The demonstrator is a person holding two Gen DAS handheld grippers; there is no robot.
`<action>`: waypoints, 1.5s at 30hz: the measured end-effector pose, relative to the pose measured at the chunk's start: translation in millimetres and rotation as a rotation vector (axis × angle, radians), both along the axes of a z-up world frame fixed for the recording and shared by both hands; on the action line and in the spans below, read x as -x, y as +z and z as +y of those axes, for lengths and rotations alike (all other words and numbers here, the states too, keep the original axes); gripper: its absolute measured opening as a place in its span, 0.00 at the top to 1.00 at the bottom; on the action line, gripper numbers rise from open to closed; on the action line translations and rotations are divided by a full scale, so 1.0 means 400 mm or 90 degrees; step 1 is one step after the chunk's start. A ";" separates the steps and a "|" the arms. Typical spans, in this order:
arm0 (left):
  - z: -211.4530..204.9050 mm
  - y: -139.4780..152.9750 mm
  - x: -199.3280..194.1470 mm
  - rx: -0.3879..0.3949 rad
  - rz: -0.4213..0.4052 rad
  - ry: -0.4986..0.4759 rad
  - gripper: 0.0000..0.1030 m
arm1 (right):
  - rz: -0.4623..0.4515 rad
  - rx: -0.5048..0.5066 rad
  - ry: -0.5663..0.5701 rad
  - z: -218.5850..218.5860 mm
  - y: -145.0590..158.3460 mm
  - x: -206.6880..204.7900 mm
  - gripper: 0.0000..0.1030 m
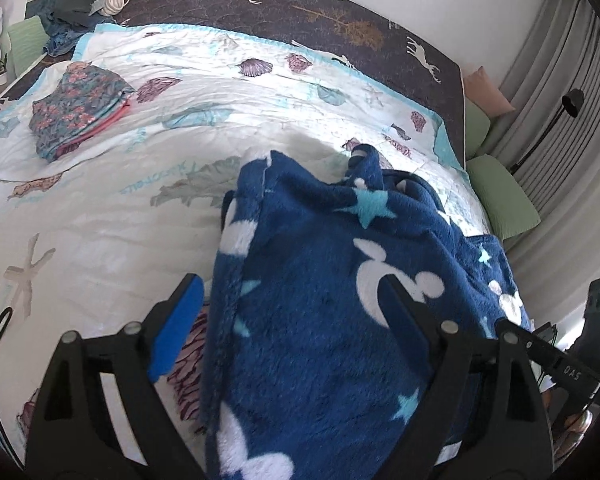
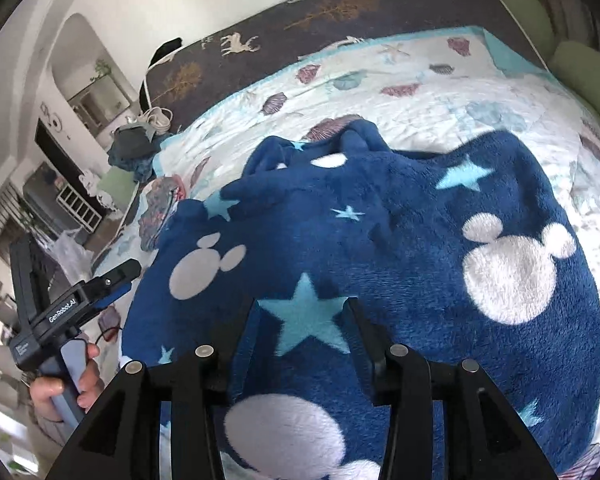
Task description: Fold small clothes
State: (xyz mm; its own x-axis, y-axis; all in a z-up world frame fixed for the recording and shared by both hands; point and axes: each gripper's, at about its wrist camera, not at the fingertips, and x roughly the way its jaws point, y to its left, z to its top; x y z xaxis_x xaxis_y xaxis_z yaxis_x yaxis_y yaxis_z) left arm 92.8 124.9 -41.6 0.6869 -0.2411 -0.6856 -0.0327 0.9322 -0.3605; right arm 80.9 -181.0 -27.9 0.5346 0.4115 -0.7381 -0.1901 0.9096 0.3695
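The navy fleece garment [image 1: 332,312], w/ white mouse-head shapes and pale blue stars, is lying rumpled on the seashell-print quilt [image 1: 112,216], filling the 3-to-6 o'clock part of the left wrist view and most of the right wrist view.

The left gripper [image 1: 290,294] is standing wide open – blue pad at 7 o'clock over bare quilt just beside the fleece's left edge, the other finger over the fleece at 5 o'clock. Nothing is pinched between them; can't tell whether either finger is touching the fabric.

The right gripper [image 2: 302,310] is sitting about half open over the fleece at 6 o'clock, a pale blue star showing in the gap – no fold of cloth caught btwn the fingers.

A folded floral garment [image 1: 78,110] is resting on the quilt at 10 o'clock, well apart from the fleece. A hand [image 2: 66,390] is holding the left gripper's handle at 8 o'clock in the right wrist view.
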 end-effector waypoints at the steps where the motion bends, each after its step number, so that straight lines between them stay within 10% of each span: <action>1: 0.002 -0.002 0.003 -0.005 0.001 0.000 0.14 | -0.006 0.009 0.007 0.011 0.003 0.005 0.57; 18: 0.089 -0.137 0.021 0.132 0.067 -0.051 0.14 | 0.051 0.043 0.026 0.051 -0.071 0.003 0.48; 23: 0.069 -0.141 0.008 0.205 0.081 -0.099 0.54 | 0.016 0.014 0.047 0.054 -0.016 0.011 0.48; 27: 0.048 -0.076 0.020 0.174 0.049 -0.094 0.71 | 0.075 0.044 0.038 0.062 -0.100 -0.025 0.48; 45: -0.360 0.195 -0.006 0.024 -0.070 -0.282 0.77 | 0.020 -0.118 0.030 -0.117 -0.054 0.038 0.47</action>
